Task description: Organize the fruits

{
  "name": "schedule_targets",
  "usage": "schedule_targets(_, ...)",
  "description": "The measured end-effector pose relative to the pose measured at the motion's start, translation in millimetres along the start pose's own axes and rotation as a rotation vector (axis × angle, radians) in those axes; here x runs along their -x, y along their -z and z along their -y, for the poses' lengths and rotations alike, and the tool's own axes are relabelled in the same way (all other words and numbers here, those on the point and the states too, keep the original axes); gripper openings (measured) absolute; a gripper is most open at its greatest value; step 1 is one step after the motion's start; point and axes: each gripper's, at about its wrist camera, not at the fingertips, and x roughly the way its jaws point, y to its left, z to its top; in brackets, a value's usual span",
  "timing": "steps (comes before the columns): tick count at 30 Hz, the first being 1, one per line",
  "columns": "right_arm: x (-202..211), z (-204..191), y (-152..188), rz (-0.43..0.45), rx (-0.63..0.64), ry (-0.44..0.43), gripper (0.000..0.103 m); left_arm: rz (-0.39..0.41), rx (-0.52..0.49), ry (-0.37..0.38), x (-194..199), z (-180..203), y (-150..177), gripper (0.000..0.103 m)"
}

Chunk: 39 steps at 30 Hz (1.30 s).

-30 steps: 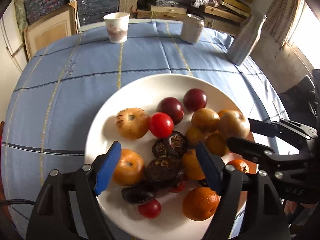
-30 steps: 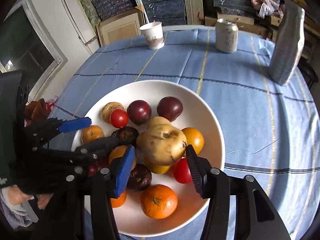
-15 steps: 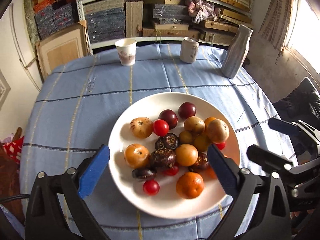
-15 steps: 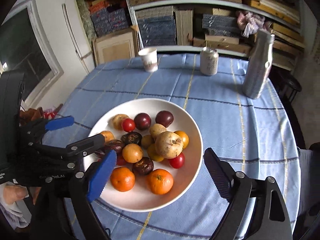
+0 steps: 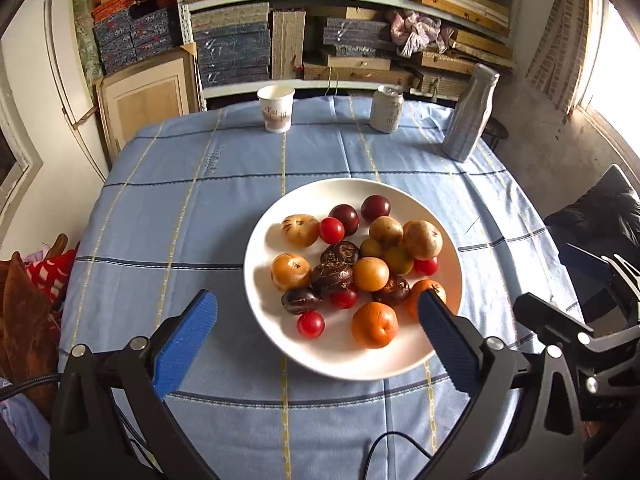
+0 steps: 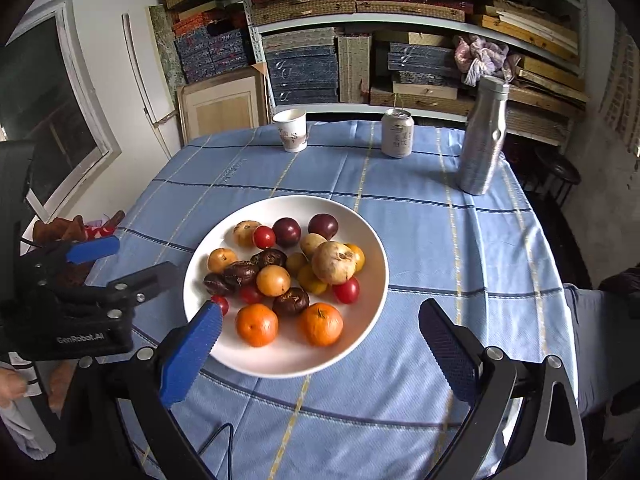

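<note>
A white plate [image 5: 360, 200] on the blue checked tablecloth holds several fruits: oranges [image 5: 375, 325], dark plums [image 5: 375, 208], cherry tomatoes [image 5: 310, 324], wrinkled dark fruits [image 5: 332, 276] and a big brown pear-like fruit [image 5: 423, 239]. My left gripper [image 5: 316, 300] hovers above the plate's near edge, open and holding nothing. My right gripper [image 6: 320, 310] hangs over the plate [image 6: 280, 364] from the other side; its jaws are opening, with nothing between them. Each gripper shows in the other's view: the right gripper [image 5: 546, 278] and the left gripper [image 6: 138, 257].
At the table's far edge stand a paper cup [image 5: 276, 109], a drink can [image 5: 386, 109] and a silver bottle [image 5: 470, 114]. Shelves of stacked boxes fill the back wall. A dark chair [image 5: 600, 216] is at the right, and a person's hand [image 6: 12, 388] shows at lower left.
Both grippers have lifted and drawn back from the fruit pile, and their jaws have spread wide. The brown fruit and the dark fruits that sat between the jaws now lie free on the plate.
</note>
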Motion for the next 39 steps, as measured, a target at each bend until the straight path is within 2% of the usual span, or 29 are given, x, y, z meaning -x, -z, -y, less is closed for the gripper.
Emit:
schedule_targets(3, 18, -2, 5, 0.029, 0.004, 0.043, 0.099, 0.020, 0.000, -0.016, 16, -2, 5, 0.099)
schedule_targets(7, 33, -7, 18, 0.025, -0.003, 0.020, 0.099, 0.020, -0.019, -0.104, 32, -1, 14, 0.099)
schedule_targets(12, 28, -22, 43, -0.021, -0.025, 0.004, 0.099, -0.031, 0.025, -0.066, 37, -1, 35, 0.099)
schedule_targets(16, 24, -37, 54, -0.050, 0.014, 0.014, 0.099, -0.037, 0.032, -0.079, 42, 6, 50, 0.098)
schedule_targets(23, 39, -47, 48, -0.001, 0.053, 0.045, 0.099, -0.003, 0.071, -0.076, 56, 4, 51, 0.098)
schedule_targets(30, 34, -38, 49, -0.052, -0.007, 0.019, 0.099, -0.011, 0.077, -0.098, 58, 0, 52, 0.098)
schedule_targets(39, 32, -40, 51, -0.057, -0.010, 0.030, 0.099, -0.018, 0.075, -0.096, 56, -2, 53, 0.099)
